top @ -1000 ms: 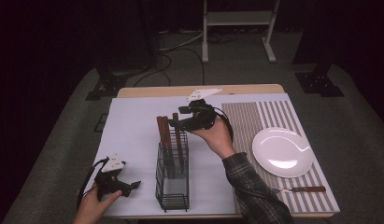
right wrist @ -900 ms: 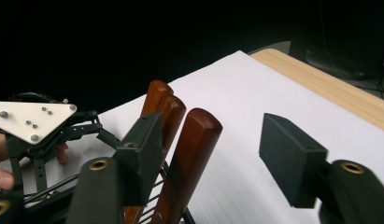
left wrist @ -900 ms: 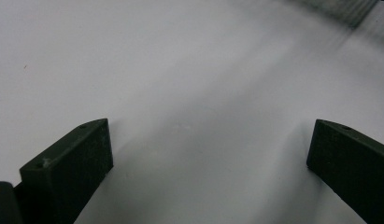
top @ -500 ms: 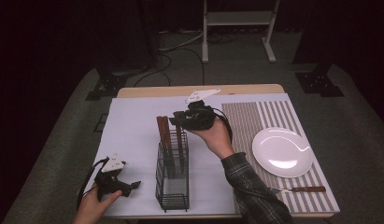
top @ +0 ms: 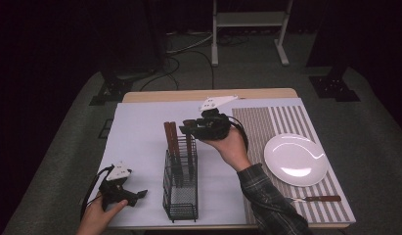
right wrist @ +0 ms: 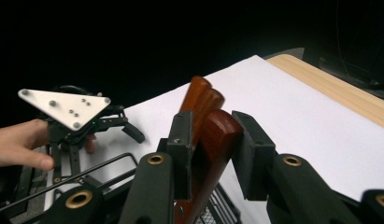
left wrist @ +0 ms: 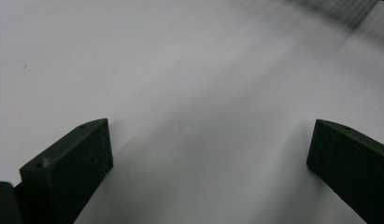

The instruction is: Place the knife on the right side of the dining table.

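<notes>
A: What sits nearest the bottom of the frame?

B: At lower left of the high view, a hand rests the left gripper [top: 121, 188] on the white mat [top: 140, 132], jaws spread wide with nothing between them. Just right of it, at lower centre, stands a black wire rack [top: 180, 188].

A: And further up?

B: Three wooden handles rise from the rack. The right gripper [right wrist: 210, 154], at centre, has just been closing and now pinches the nearest handle [right wrist: 216, 140] near its top; the other handles [top: 170, 138] stand just beside it.

A: What might go wrong?

B: Probably the lift. A tilted pull could snag the utensil on the wire, dragging the rack over or spilling its neighbours. A white plate [top: 295, 159] waits at right on a striped mat [top: 267, 122].
</notes>
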`<action>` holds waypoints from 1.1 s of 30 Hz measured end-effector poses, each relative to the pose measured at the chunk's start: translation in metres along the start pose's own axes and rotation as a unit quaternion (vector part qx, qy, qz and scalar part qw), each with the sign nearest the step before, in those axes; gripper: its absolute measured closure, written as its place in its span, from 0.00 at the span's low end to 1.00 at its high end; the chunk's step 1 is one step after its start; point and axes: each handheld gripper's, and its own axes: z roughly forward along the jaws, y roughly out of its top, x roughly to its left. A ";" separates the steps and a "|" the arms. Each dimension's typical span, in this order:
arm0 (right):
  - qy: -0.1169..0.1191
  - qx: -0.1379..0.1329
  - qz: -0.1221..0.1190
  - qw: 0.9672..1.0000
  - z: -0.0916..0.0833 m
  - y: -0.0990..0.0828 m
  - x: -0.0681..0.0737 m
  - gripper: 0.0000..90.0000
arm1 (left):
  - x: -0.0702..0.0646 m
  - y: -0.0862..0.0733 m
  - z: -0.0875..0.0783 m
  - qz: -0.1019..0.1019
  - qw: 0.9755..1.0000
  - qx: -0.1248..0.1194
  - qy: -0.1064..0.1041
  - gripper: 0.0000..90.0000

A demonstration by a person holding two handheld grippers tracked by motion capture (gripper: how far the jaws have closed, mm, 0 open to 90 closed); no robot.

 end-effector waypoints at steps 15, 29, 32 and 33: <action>0.037 -0.005 0.006 0.999 -0.006 0.001 0.008 0.81 | 0.000 0.000 0.000 0.000 1.000 0.001 0.000 0.00; 0.059 -0.013 0.002 0.998 -0.004 0.006 0.012 0.85 | 0.000 0.000 0.000 0.000 1.000 0.000 0.000 0.00; 0.060 -0.012 0.002 0.998 -0.004 0.006 0.013 0.85 | 0.000 0.000 0.000 0.000 1.000 0.000 0.000 0.00; 0.061 -0.013 0.002 0.998 -0.004 0.007 0.013 0.85 | 0.000 0.000 0.000 0.000 1.000 0.000 0.000 0.00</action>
